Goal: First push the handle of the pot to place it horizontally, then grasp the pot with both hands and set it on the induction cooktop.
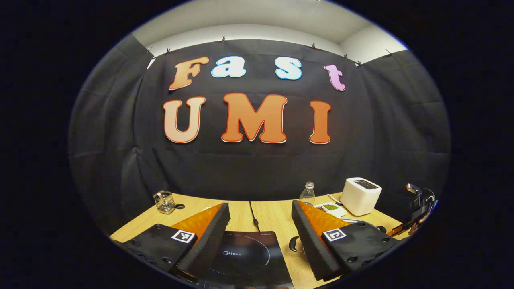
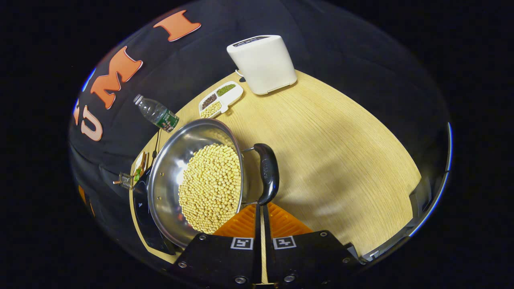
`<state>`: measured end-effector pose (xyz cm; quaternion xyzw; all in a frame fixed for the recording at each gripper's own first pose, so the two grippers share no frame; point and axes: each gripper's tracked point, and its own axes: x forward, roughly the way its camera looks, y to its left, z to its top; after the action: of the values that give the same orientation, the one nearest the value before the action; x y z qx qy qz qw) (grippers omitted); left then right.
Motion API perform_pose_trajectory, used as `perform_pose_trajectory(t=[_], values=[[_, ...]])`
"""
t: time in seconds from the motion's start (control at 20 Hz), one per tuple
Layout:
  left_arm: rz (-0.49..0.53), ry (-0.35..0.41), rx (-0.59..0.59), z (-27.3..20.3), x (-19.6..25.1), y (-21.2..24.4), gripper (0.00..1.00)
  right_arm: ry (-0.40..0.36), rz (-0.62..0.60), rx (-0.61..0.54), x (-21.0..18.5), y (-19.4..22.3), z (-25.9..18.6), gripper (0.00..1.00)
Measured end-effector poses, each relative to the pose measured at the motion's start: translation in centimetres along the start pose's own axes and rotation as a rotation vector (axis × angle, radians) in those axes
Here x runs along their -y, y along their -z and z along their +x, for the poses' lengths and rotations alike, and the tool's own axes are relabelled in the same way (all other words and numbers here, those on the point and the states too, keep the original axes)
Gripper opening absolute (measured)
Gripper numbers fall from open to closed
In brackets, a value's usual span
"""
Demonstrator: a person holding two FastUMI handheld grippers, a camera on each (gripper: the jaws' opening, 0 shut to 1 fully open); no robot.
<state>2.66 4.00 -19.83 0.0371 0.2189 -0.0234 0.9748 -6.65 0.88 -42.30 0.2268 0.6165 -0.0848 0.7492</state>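
Observation:
A steel pot (image 2: 168, 168) full of pale beans (image 2: 211, 188) stands on the wooden table. Its black side handle (image 2: 268, 170) lies along the rim on the side facing me. My right gripper (image 2: 260, 207) is shut, its tips touching the near end of that handle without clasping it. The black induction cooktop (image 1: 245, 257) lies under my left gripper (image 1: 261, 206), which hovers open with nothing between its fingers. In the left gripper view, the pot's other black handle (image 1: 295, 243) peeks beside the right finger, and the right gripper (image 1: 417, 208) shows at far right. The cooktop (image 2: 140, 208) sits just beyond the pot.
A white box-shaped appliance (image 2: 263, 62) stands at the table's back, with a divided dish of grains (image 2: 221, 98) and a plastic bottle (image 2: 156, 113) beside it. A small wire holder (image 1: 164, 201) sits at back left. A black cable (image 1: 253, 216) runs to the cooktop.

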Motion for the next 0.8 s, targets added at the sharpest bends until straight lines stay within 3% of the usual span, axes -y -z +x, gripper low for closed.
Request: perform_pose_trajectory(t=[0.3, 0.7, 0.8], values=[[-0.025, 0.083, -0.161, 2.2, 1.6, 5.2, 1.0, 0.031, 0.018, 0.006, 0.5, -2.0, 1.5, 0.04], [-0.025, 0.136, -0.354, 4.3, 4.1, 11.0, 1.0, 0.063, -0.006, 0.018, -0.2, -4.5, 2.8, 0.04], [-0.04, 0.15, -0.403, 4.6, 5.0, 12.5, 1.0, 0.042, -0.023, 0.033, -0.7, -5.1, 2.2, 0.04]])
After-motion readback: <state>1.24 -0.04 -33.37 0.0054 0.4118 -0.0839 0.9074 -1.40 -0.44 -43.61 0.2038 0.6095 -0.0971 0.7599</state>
